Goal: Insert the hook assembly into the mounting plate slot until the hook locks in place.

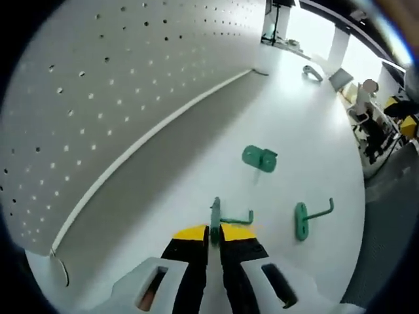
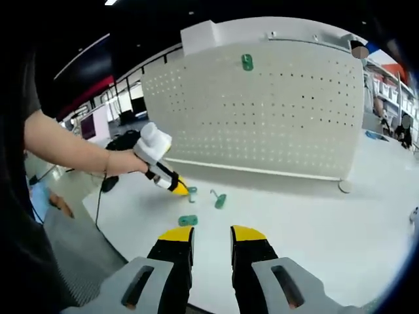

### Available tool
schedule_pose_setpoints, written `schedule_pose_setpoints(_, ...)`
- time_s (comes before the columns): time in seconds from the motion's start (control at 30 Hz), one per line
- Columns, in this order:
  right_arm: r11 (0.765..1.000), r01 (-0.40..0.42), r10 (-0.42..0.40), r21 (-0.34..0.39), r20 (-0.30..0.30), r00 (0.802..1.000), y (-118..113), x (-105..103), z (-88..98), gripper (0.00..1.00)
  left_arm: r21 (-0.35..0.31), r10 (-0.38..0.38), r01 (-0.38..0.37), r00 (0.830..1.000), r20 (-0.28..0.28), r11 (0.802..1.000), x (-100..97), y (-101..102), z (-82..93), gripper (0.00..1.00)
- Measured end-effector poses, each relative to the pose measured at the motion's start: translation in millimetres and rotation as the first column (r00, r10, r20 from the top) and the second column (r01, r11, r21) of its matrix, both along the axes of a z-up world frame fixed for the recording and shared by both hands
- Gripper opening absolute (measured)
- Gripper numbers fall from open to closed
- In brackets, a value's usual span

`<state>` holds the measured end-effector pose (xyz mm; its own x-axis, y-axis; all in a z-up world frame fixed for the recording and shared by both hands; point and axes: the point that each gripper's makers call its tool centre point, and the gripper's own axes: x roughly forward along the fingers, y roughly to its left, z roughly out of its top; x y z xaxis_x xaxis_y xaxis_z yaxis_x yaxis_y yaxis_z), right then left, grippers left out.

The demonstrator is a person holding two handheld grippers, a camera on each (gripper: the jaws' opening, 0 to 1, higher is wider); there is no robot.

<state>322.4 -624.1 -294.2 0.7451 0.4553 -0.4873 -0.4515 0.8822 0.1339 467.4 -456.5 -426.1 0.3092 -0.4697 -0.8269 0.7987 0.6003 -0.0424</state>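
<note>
Left gripper view: my left gripper point(image 1: 215, 237) pinches the green plastic hook point(image 1: 226, 216), prong pointing right; my right gripper point(image 2: 211, 237) gapes.

Left gripper point(image 1: 215, 230) jaws closed, held low by outstretched arm; right gripper point(image 2: 211, 235) jaws parted.

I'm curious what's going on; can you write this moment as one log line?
left tongs: shut on green hook | right tongs: open, empty | pegboard: one hook mounted
</note>
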Motion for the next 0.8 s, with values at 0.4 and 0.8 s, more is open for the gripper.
schedule_pose_setpoints(0.4, 1.000, -0.008, 0.008, -0.001, 0.001, 1.000, 3, 1, 1.3, 0.21, -0.035, 0.023, -0.024, 0.999, -0.035, 0.999, -6.0, -2, 3.3, 0.03)
schedule_pose_setpoints(0.8, 1.000, -0.026, 0.026, -0.001, 0.014, 1.000, 9, 2, 4.2, 0.20, -0.057, 0.036, -0.039, 0.998, -0.045, 0.998, -13.4, -1, 15.6, 0.02)
